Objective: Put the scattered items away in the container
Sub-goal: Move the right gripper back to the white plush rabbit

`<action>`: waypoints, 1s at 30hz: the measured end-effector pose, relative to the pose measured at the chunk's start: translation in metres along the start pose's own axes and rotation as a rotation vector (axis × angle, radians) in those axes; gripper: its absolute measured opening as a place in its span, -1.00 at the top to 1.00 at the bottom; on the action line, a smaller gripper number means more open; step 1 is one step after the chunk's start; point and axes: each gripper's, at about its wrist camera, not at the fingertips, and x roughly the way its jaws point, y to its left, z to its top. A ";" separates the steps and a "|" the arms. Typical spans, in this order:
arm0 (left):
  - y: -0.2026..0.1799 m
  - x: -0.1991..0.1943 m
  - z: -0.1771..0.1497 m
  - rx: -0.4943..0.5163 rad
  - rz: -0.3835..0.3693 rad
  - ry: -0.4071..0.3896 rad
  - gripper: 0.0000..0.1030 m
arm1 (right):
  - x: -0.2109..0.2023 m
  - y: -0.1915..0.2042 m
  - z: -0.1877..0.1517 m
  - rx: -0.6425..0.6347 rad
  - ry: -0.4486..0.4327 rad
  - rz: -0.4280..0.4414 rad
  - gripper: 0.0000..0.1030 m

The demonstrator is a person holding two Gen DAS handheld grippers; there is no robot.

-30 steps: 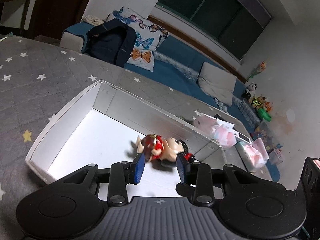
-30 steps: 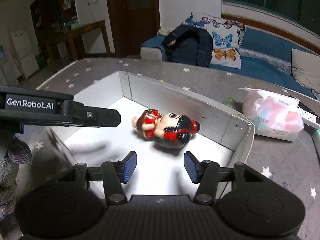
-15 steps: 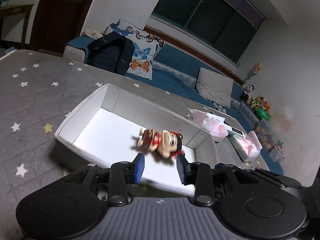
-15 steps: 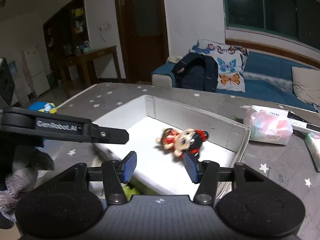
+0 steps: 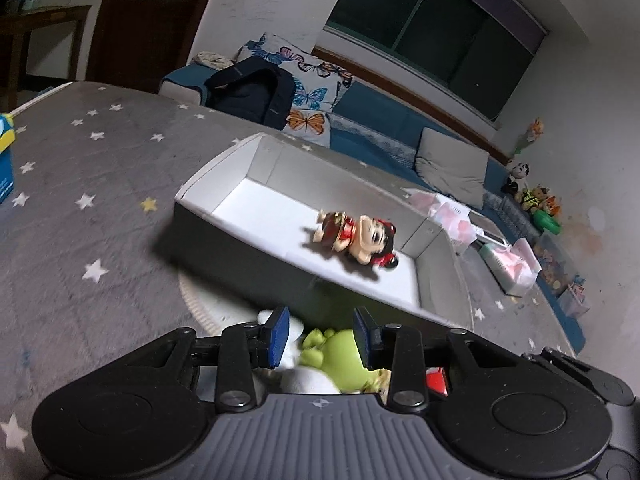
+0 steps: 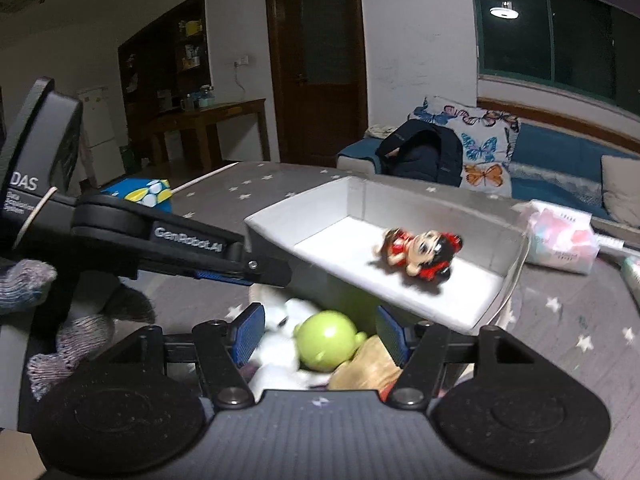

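Note:
A doll in red [image 5: 356,236] [image 6: 420,252] lies on its side inside the white box [image 5: 208,184] [image 6: 420,204] on the grey star-patterned cover. On the near side of the box sits a heap of toys: a green round toy [image 5: 336,352] [image 6: 326,338], a white plush [image 6: 280,316] and a tan plush [image 6: 372,364]. My left gripper [image 5: 321,336] hangs open over the green toy, gripping nothing. My right gripper [image 6: 320,332] is above the same heap. Its jaws are opening, with the toys showing below and nothing pressed. The left gripper [image 6: 272,274] reaches in from the left in the right wrist view.
A tissue pack [image 6: 560,236] [image 5: 444,216] lies right of the box, another pack [image 5: 512,264] farther right. A blue box [image 6: 140,192] stands at the far left. A gloved hand [image 6: 68,332] holds the left gripper. A sofa with a dark backpack [image 6: 420,152] is behind.
Both grippers drew back from above the box to its near side, bringing the toy heap into view beneath them. The right jaws have widened. The doll stays in the box.

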 end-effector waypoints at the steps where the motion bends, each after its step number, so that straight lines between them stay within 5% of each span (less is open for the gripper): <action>1: 0.001 0.000 -0.003 -0.005 0.000 0.007 0.28 | 0.000 0.001 -0.003 0.003 0.004 0.004 -0.23; 20: 0.015 -0.002 -0.024 -0.060 0.015 0.041 0.28 | 0.026 0.014 -0.044 0.017 0.116 0.006 -0.20; 25: 0.019 -0.002 -0.026 -0.078 0.013 0.050 0.28 | 0.034 0.020 -0.048 0.004 0.141 0.020 0.10; 30: 0.025 -0.004 -0.025 -0.105 0.004 0.050 0.28 | 0.031 0.025 -0.054 -0.019 0.135 0.031 0.17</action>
